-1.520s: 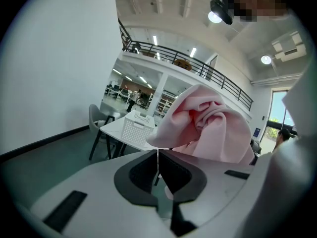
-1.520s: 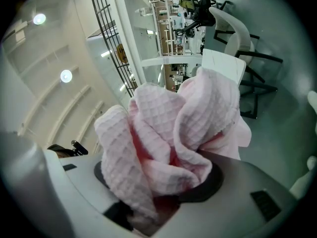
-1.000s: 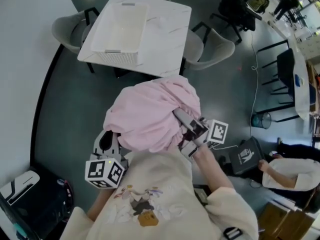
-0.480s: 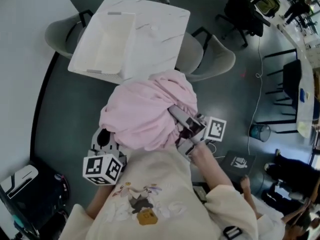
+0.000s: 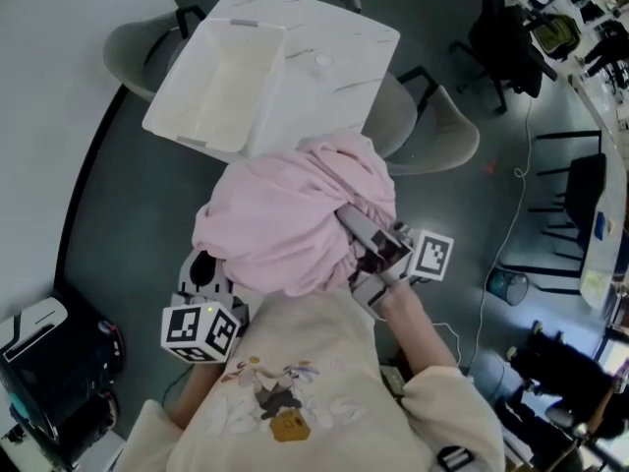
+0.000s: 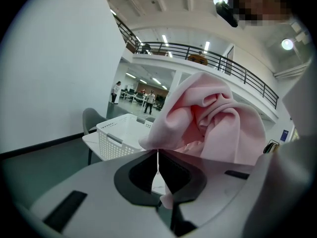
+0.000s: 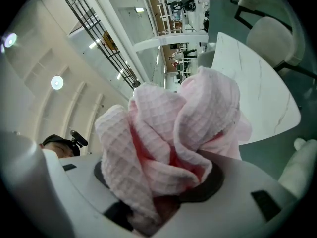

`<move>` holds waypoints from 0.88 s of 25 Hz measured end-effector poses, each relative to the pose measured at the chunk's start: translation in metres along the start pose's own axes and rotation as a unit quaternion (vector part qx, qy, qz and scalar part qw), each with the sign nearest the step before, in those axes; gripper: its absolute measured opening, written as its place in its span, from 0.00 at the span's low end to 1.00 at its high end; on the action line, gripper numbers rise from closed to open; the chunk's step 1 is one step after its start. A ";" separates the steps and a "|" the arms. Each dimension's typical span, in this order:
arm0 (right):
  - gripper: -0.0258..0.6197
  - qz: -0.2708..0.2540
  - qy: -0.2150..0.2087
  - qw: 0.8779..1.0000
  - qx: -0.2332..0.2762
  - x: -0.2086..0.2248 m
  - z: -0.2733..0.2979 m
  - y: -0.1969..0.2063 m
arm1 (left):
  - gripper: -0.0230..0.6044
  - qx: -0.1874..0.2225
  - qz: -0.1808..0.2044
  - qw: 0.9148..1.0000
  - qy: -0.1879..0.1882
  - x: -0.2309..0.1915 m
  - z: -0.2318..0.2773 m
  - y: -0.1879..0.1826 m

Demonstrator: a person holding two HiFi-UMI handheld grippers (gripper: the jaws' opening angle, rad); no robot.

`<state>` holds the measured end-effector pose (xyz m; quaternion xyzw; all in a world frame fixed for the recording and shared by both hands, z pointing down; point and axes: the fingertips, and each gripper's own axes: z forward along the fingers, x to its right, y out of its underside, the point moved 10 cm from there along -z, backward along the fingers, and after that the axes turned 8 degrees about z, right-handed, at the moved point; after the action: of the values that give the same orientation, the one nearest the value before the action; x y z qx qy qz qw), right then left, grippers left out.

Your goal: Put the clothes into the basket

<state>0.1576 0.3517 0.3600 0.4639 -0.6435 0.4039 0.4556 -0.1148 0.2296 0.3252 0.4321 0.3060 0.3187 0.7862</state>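
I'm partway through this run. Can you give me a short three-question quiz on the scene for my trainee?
1. True or false: the white basket already holds clothes.
2. What holds the pink garment? A: one gripper. B: both grippers. C: neither.
3. Fill in: the basket stands on a white ___.

Key
1. False: it is empty.
2. B: the left gripper and the right gripper are both shut on it.
3. Table.
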 end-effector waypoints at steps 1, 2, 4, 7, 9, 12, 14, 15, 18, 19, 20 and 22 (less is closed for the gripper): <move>0.44 0.001 0.002 1.000 -0.002 0.001 0.005 -0.002 | 0.06 -0.001 -0.004 1.000 -0.003 -0.004 0.003 -0.001; 0.44 0.001 0.002 1.000 -0.004 0.002 0.011 -0.005 | 0.06 -0.002 -0.007 1.000 -0.005 -0.008 0.006 -0.003; 0.44 -0.001 0.000 1.000 -0.008 0.003 0.025 -0.010 | 0.06 -0.001 -0.008 1.000 -0.006 -0.017 0.016 -0.006; 0.44 -0.005 0.000 1.000 -0.011 0.005 0.045 -0.019 | 0.06 0.001 -0.010 1.000 -0.004 -0.029 0.033 -0.012; 0.44 -0.008 0.001 1.000 -0.013 0.006 0.059 -0.027 | 0.06 0.003 -0.013 1.000 -0.002 -0.037 0.047 -0.020; 0.44 -0.005 0.002 1.000 -0.011 0.010 0.080 -0.042 | 0.06 0.009 -0.016 1.000 0.001 -0.052 0.072 -0.037; 0.44 0.000 0.004 1.000 -0.006 0.014 0.095 -0.053 | 0.06 0.012 -0.017 1.000 0.003 -0.062 0.089 -0.050; 0.44 0.002 0.005 1.000 -0.004 0.016 0.104 -0.059 | 0.06 0.012 -0.017 1.000 0.004 -0.068 0.097 -0.057; 0.44 0.004 0.007 1.000 -0.002 0.019 0.130 -0.077 | 0.06 0.011 -0.017 1.000 0.008 -0.083 0.122 -0.075; 0.44 0.003 0.009 1.000 -0.001 0.020 0.138 -0.082 | 0.06 0.008 -0.017 1.000 0.009 -0.089 0.129 -0.080; 0.44 0.003 0.010 1.000 0.000 0.021 0.147 -0.087 | 0.06 0.006 -0.018 1.000 0.011 -0.095 0.136 -0.085; 0.44 -0.001 0.011 1.000 0.003 0.025 0.166 -0.096 | 0.06 0.002 -0.021 1.000 0.016 -0.109 0.152 -0.095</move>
<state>0.2118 0.1662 0.3509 0.4615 -0.6369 0.4105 0.4614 -0.0439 0.0320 0.3309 0.4222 0.3282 0.3086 0.7866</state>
